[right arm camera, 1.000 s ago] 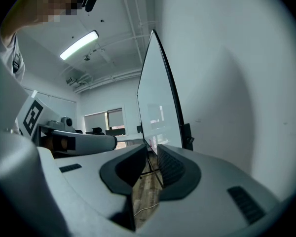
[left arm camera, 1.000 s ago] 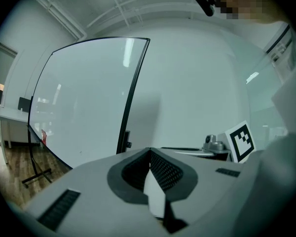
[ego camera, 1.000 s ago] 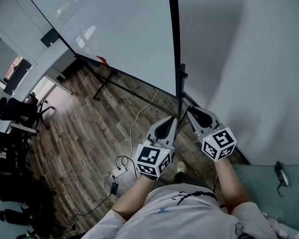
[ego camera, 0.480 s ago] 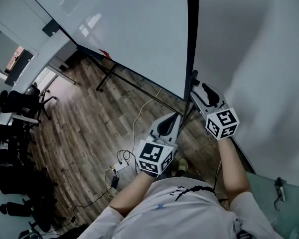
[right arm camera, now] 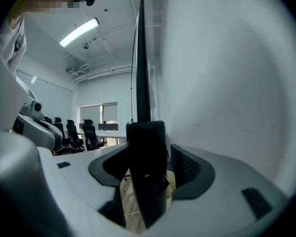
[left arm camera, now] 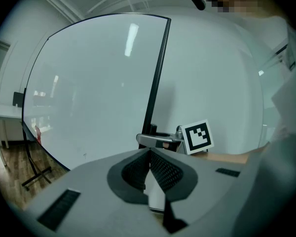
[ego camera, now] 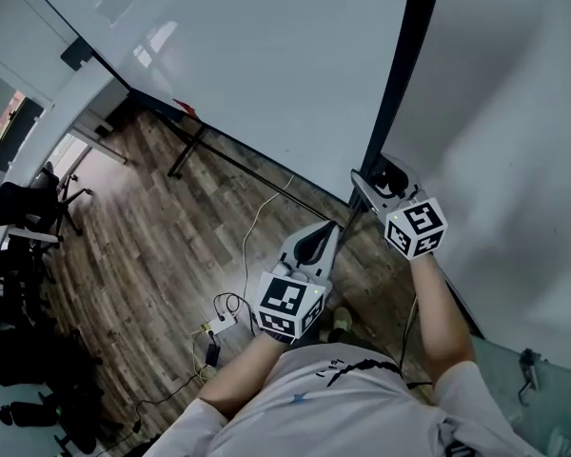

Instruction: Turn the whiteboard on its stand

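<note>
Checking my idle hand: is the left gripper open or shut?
Shut. The left gripper has its jaws pressed together in its own view, with nothing between them.

The whiteboard is glossy and smooth, its frame matt, the floor grained wood.

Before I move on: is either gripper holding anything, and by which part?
Nothing is held. The right gripper's jaws are opening, with the black bracket on the whiteboard's edge between them, ungripped; the left gripper is shut and empty.
</note>
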Demonstrator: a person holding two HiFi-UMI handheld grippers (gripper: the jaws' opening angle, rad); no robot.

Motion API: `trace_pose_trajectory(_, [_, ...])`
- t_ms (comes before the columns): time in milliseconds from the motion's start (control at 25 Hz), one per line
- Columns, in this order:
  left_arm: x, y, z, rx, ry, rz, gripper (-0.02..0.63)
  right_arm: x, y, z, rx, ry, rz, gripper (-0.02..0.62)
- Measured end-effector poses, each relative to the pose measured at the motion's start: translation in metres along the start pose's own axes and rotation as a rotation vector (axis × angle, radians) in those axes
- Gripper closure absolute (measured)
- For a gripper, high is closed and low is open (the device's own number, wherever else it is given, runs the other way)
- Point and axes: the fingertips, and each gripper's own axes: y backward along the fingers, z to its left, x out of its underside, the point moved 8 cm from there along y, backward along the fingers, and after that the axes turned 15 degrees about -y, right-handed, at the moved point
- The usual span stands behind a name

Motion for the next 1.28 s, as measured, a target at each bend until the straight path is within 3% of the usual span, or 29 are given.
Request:
trace_pose_trajectory(120, [0.001, -0.004, 0.006, 0.002, -0.001, 0.011, 0.594, -0.003, -0.008, -0.001, -0.055, -0.004, -0.004, 0.348])
trace_pose_trajectory(240, [0.004, -0.003, 0.009, -0.01, -0.003, 0.023, 0.594, -0.004, -0.01, -0.001, -0.088, 0.02, -0.003, 0.419])
trace_pose_trajectory(320, [0.006, -0.001, 0.009, -0.02, -0.004, 0.028, 0.594, -0.004, -0.01, -0.001, -0.093, 0.036, 0.001, 0.423])
trace_pose_trajectory(600, [0.001, 0.01, 0.005, -0.058, -0.002, 0.02, 0.594, -0.005, -0.003, 0.008, -0.082, 0.041, 0.004, 0.425])
trace_pose_trajectory(1280, [0.016, 0.069, -0.065, -0.187, 0.02, 0.023, 0.594, 0.014, 0.073, 0.038, -0.028, 0.054, 0.023, 0.428])
